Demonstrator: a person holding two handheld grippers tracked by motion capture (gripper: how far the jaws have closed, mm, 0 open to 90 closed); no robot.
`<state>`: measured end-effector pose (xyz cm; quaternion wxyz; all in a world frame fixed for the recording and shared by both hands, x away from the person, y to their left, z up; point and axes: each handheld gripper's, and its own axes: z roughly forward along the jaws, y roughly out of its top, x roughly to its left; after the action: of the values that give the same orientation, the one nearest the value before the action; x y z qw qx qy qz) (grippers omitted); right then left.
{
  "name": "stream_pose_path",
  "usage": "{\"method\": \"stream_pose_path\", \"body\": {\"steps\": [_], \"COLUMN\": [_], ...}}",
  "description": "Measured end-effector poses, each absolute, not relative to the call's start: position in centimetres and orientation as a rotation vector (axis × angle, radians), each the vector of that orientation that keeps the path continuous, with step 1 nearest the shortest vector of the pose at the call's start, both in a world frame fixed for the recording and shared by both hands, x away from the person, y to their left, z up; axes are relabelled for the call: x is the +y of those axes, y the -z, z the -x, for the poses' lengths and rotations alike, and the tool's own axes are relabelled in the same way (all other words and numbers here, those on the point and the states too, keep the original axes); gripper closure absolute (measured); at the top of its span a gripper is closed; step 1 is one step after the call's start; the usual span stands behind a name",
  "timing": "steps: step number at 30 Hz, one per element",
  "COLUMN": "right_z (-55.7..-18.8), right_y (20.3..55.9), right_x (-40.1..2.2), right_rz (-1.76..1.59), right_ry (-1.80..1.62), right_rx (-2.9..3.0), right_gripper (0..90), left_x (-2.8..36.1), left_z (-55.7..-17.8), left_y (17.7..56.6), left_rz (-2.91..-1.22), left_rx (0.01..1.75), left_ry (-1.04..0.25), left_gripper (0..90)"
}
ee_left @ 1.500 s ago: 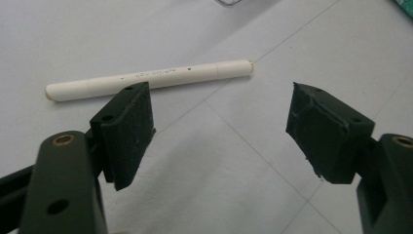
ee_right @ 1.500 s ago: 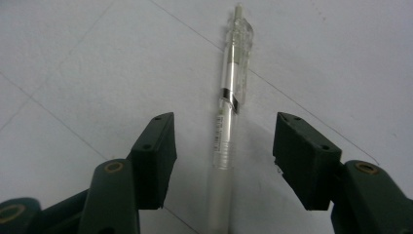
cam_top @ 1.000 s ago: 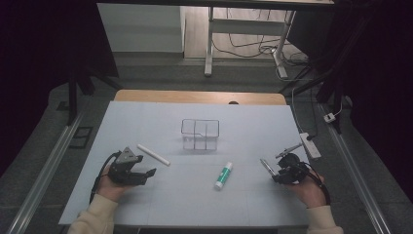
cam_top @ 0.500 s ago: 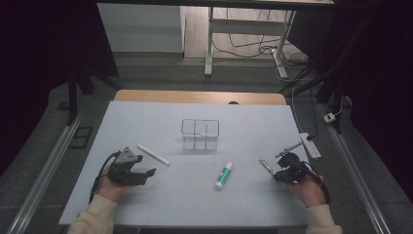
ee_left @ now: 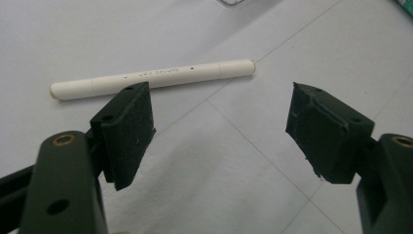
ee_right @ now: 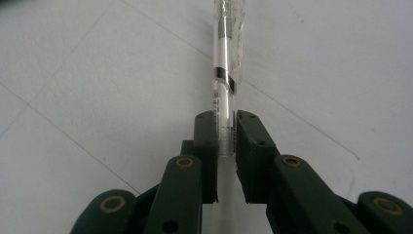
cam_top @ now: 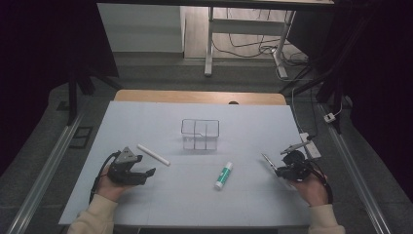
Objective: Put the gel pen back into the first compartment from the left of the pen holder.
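Right gripper (ee_right: 225, 136) fingers just closed on pen (ee_right: 223, 73)

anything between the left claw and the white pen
Nothing: the left gripper view shows bare table between the open left claw and the white pen just beyond it.

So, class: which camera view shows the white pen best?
The left gripper view: the white pen lies whole and close beyond the open left gripper, faint print visible. The high view shows it as a small white stick on the table.
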<state>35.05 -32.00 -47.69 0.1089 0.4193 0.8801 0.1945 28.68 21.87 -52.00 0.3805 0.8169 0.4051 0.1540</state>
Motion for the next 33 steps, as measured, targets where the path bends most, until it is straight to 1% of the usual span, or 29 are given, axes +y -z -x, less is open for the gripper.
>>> {"method": "stream_pose_path", "body": {"steps": [18,33], "right_z": [-34.7,-34.8], "right_y": [46.2,45.2], "right_x": [-31.6,-29.5], "right_rz": [-1.183,-1.092], "right_ry": [-0.752,-0.837], "right_rx": [2.539,2.540], "right_gripper": [79.0,79.0], "left_x": [21.6,21.3], "left_z": [-28.6,-28.6], "left_y": [51.8,51.6], "left_rz": [-2.083,-2.088], "left_rx": [1.019,1.006], "left_ry": [-0.407,-0.408], "left_gripper": [25.9,25.9]}}
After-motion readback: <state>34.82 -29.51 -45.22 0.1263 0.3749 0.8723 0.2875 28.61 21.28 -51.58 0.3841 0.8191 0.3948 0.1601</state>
